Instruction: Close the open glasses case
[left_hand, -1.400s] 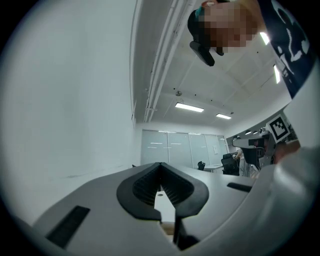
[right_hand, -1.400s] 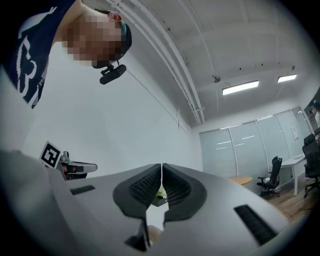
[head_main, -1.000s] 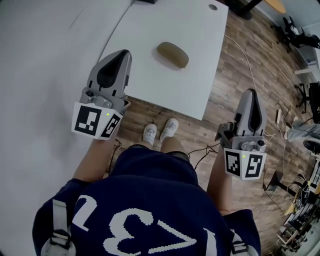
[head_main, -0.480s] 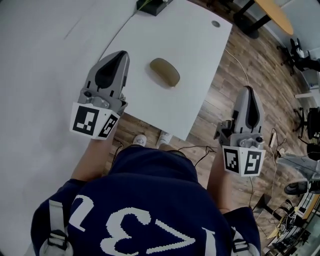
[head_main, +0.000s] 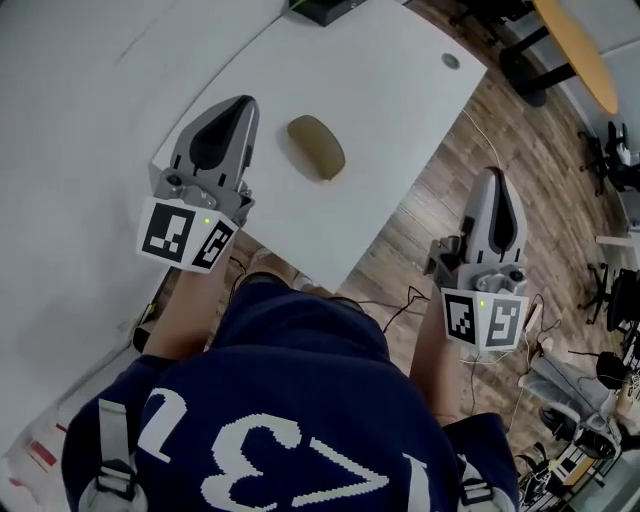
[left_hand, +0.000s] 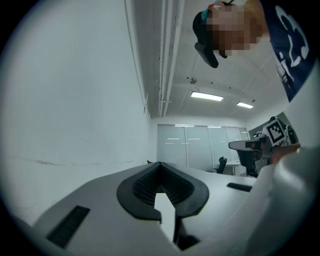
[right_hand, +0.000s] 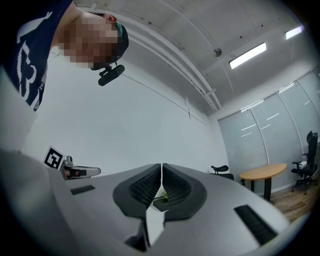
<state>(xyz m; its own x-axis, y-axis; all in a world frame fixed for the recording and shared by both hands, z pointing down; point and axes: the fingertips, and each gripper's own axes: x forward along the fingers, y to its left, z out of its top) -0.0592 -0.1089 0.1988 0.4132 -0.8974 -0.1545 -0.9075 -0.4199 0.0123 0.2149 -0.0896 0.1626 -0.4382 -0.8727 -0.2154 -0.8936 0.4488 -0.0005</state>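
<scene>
An olive-brown oval glasses case (head_main: 316, 147) lies on the white table (head_main: 400, 110), and from above it looks like one smooth shell with no lid standing up. My left gripper (head_main: 236, 106) hangs shut over the table's near left part, a short way left of the case and not touching it. My right gripper (head_main: 494, 182) is shut too, held off the table's right edge over the wooden floor. Both gripper views point up at walls and ceiling, so the case is absent from them. The jaws meet in the left gripper (left_hand: 160, 165) view and in the right gripper (right_hand: 161, 167) view, with nothing between them.
A black object (head_main: 325, 8) sits at the table's far edge, and a cable hole (head_main: 450, 61) is near its far right corner. Cables trail on the wooden floor (head_main: 470, 130). A round wooden table (head_main: 575, 50) and office chairs (head_main: 620, 150) stand to the right.
The head view has swung, so the table and case now sit further left and lower in the frame, and the shoes have gone out of sight. Both grippers stay shut and held alike.
</scene>
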